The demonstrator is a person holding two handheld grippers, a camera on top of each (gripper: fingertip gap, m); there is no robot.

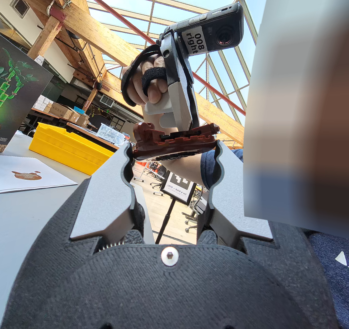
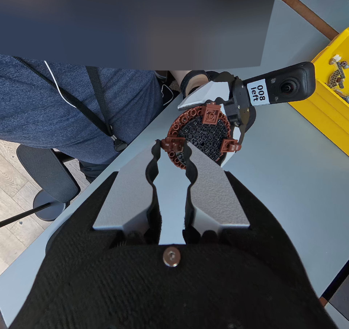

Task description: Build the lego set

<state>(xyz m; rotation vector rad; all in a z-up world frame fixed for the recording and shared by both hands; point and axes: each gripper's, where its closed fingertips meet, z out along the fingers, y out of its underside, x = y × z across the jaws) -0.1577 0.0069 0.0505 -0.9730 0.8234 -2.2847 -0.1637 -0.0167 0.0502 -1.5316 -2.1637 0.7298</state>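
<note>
A round lego base (image 1: 170,149), a brown ring around a black studded centre (image 2: 204,133), is held off the grey table (image 2: 283,168). My left gripper (image 1: 173,148) is shut on it across its rim; in the right wrist view the left gripper (image 2: 205,131) comes in from the upper right. Three small brown bracket pieces sit on the rim. My right gripper (image 2: 172,144) is closed around the one nearest the table edge (image 2: 172,144). In the left wrist view the right gripper (image 1: 170,121) comes down onto the base from above.
A yellow bin (image 1: 66,146) stands on the table, with loose pieces (image 2: 338,76) in it. An open instruction booklet (image 1: 28,174) and a dark box (image 1: 17,93) lie at the left. The person's torso (image 2: 75,102) and a chair (image 2: 49,174) are beyond the table edge. The grippers are tip to tip, or close to it.
</note>
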